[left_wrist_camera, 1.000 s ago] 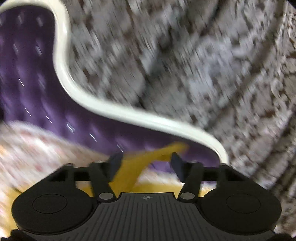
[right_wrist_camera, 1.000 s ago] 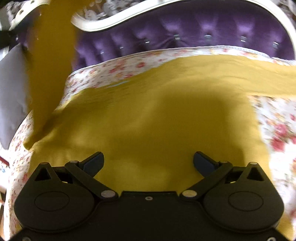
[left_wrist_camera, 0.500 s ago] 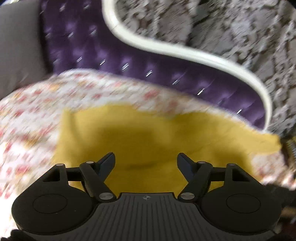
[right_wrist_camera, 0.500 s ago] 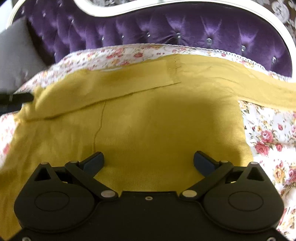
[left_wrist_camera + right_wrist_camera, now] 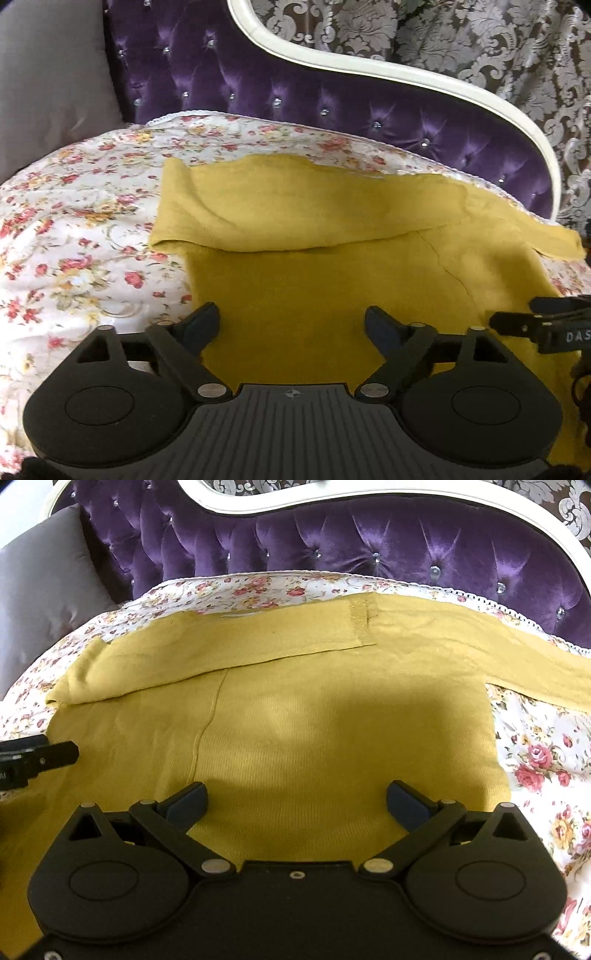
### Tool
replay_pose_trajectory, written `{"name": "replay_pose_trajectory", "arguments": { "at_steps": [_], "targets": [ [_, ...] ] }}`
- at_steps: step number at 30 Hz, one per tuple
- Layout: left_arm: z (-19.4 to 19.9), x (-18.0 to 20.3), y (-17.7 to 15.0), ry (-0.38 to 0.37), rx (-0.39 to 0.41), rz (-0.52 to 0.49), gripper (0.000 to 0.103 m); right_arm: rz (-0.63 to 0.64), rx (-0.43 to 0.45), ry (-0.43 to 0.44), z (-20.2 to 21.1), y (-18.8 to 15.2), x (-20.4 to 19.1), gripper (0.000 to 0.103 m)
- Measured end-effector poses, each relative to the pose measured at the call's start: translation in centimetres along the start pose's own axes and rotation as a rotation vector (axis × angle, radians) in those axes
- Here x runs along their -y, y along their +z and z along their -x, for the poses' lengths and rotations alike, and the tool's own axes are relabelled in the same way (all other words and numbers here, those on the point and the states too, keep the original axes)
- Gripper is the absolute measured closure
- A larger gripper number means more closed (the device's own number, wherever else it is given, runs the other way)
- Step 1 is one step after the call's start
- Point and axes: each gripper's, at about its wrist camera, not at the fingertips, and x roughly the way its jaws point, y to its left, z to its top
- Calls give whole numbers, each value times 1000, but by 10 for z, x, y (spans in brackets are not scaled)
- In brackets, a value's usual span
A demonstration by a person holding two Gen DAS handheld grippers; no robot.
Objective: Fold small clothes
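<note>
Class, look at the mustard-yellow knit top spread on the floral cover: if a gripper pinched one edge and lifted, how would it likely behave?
The mustard-yellow knit top would probably droop limply: its folded-over sleeve already lies soft and creased. It looks thin, so likely light. Its ribbed knit may drag on the floral cover rather than slide.

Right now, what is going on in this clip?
A person with a handheld gripper in each hand is folding a mustard-yellow sweater spread on a floral sheet over a purple tufted sofa. One sleeve already lies folded across the top of the body; the other sleeve lies stretched out to the side. The left gripper is opening with nothing between its jaws, and the right gripper hangs open above the cloth.
</note>
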Motion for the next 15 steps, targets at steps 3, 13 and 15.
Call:
{"name": "replay_pose_trajectory", "arguments": {
  "at_steps": [3,13,15],
  "targets": [
    [-1,1,1,-4,-3,-6,16,23,13,5,2,-3,-1,0],
    [1,-5,-1,-45,8,34,13,-24,80,51,7,40,16,4],
    [1,-6,-1,-49,10,40,13,-23,98,42,-5,57,22,19]
  ]
}}
